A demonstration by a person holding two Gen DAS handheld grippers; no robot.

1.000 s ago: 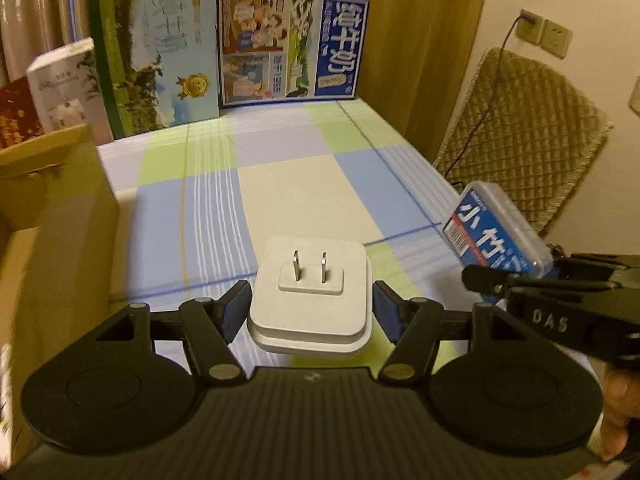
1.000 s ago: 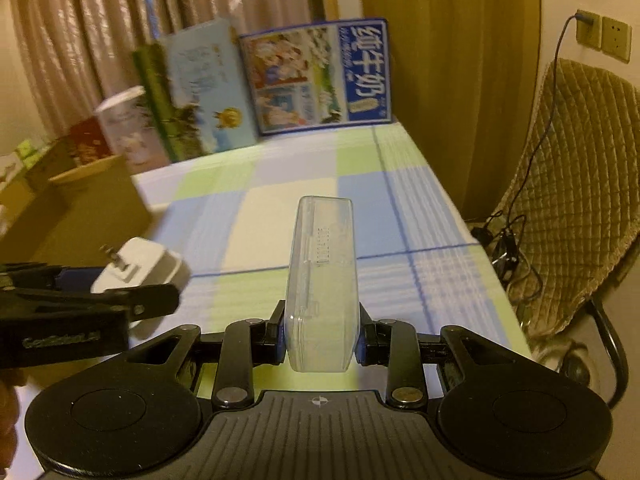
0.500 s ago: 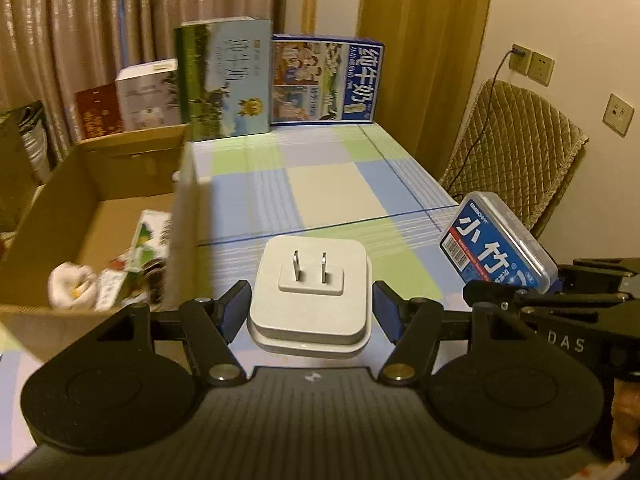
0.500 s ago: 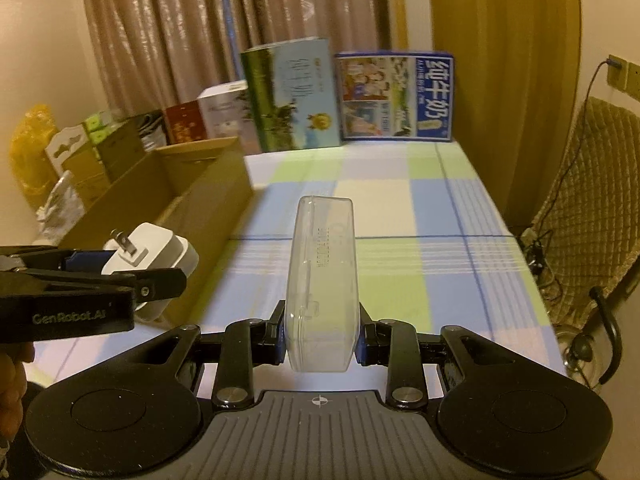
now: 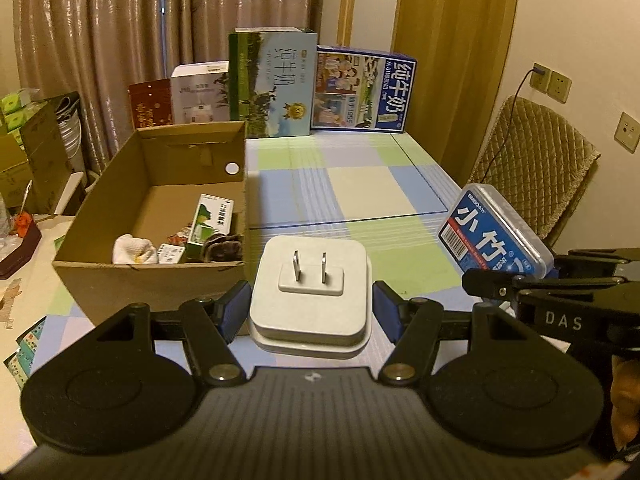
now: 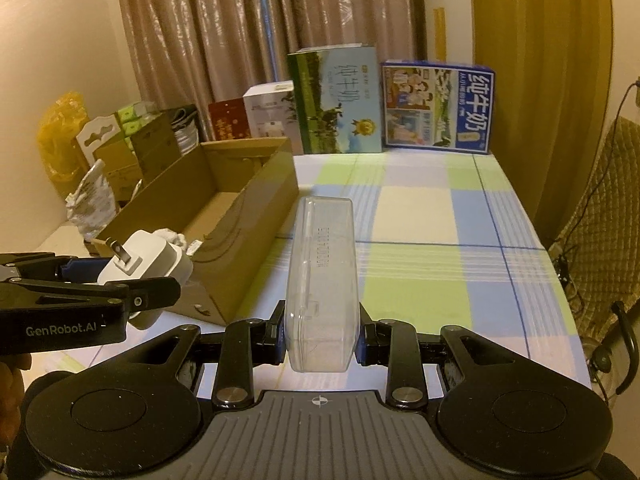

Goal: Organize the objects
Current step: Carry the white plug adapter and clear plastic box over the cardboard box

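Near the cardboard box (image 5: 152, 280), left gripper (image 5: 310, 312) clamps a rigid, smooth charger (image 5: 310, 292) by its sides; right gripper (image 6: 320, 336) pinches a light, slippery plastic case (image 6: 322, 276) likewise.

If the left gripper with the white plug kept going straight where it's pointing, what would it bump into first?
Probably the checked tablecloth, just right of the cardboard box. The left gripper tilts downward, and nothing stands between; depth is hard to judge.
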